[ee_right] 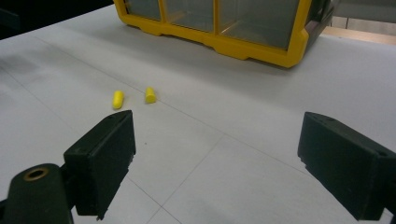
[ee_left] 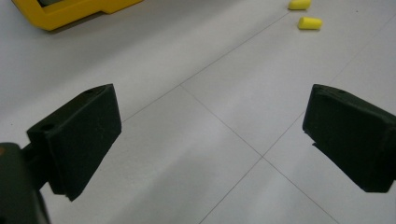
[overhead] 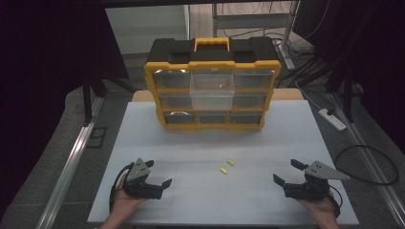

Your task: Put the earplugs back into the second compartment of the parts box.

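Earplugs, 2 yellow ones [overhead: 226,166], lie on the table [overhead: 191,143] between both grippers. Left gripper [overhead: 160,174] and right gripper [overhead: 286,172] are spread, empty.

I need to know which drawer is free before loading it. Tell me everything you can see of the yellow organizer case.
The organizer case stands upright at the far side of the white table, its base on the tabletop. It looks like plastic: a yellow frame, a black top and a yellow carry handle. Its front holds three rows of three clear drawers. The top middle drawer is pulled out toward the person, with a small yellow piece inside. The others look pushed in. Nothing else touches it.
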Motion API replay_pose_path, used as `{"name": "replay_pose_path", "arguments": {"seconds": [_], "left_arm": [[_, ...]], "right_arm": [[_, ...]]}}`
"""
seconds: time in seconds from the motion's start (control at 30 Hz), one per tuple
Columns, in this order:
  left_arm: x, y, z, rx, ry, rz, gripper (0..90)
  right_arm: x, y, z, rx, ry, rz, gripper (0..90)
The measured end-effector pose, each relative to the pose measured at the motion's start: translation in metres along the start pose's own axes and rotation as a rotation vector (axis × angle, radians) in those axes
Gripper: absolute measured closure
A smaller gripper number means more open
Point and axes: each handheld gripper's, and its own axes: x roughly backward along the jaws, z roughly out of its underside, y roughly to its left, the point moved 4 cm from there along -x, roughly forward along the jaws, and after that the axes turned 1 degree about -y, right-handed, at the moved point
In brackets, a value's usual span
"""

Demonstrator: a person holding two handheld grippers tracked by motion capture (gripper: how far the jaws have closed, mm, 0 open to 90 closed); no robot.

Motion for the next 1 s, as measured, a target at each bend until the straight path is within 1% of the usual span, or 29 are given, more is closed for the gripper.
{"name": "replay_pose_path", "arguments": {"seconds": [0.13, 0.27, 0.5, 0.6, 0.73, 0.87, 1.0], "left_arm": [[0.0005, -0.0008, 0.0008, 0.002, 0.000, -0.004, 4.8], [0.0004, -0.0013, 0.0022, -0.006, 0.007, -0.009, 4.8], [0.0006, -0.0021, 0.0029, -0.011, 0.006, -0.010, 5.0], [0.0012, -0.0020, 0.0031, -0.006, 0.003, -0.009, 5.0], [0.0006, -0.0018, 0.0035, -0.010, 0.012, -0.012, 5.1], [0.0001, -0.0020, 0.0033, -0.011, 0.012, -0.011, 5.1], [-0.0018, -0.0018, 0.0025, -0.016, 0.016, -0.011, 5.1]], "right_arm": [[-0.0021, -0.0007, 0.0009, -0.001, 0.010, -0.001, 11.5], [-0.0025, -0.0005, 0.0015, 0.001, 0.014, -0.002, 11.8], [-0.0026, 0.0011, 0.0002, 0.021, 0.014, -0.006, 13.3], [-0.0041, 0.0015, 0.0009, 0.023, 0.026, -0.010, 13.3], [-0.0056, 0.0032, 0.0013, 0.026, 0.039, -0.010, 14.0], [-0.0058, 0.0036, 0.0000, 0.020, 0.035, -0.010, 14.3], [-0.0064, 0.0054, -0.0051, 0.015, 0.032, -0.015, 14.5]]}}
